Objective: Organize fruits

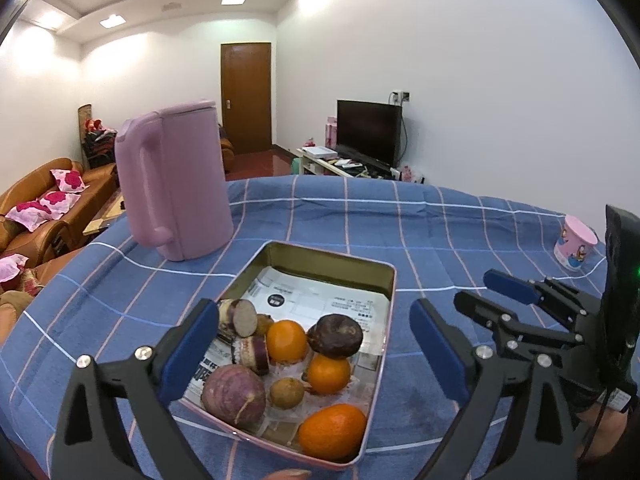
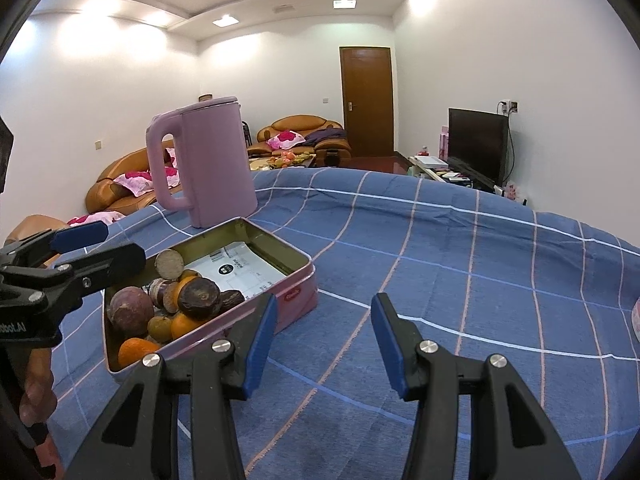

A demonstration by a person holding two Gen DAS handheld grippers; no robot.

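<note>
A pink-walled metal tin [image 1: 390, 280] lined with printed paper lies on the blue checked cloth. Piled at its near end are three oranges [image 1: 286, 340], a dark wrinkled fruit [image 1: 336, 336], a round purple fruit [image 1: 234, 394], a small brown fruit [image 1: 286, 392] and cut purple yam pieces [image 1: 238, 316]. My left gripper [image 1: 314, 320] stands wide open over that pile, its pads apart from every fruit. My right gripper [image 2: 324, 312] is open with nothing between its fingers, over bare cloth to the right of the tin [image 2: 296, 300]. It also appears in the left wrist view as the right gripper [image 1: 490, 298].
A tall pink kettle [image 1: 176, 184] stands just beyond the tin's far left corner. A pink printed cup [image 1: 576, 244] sits at the far right of the cloth. The table's far edge drops toward a sofa, a TV stand and a door.
</note>
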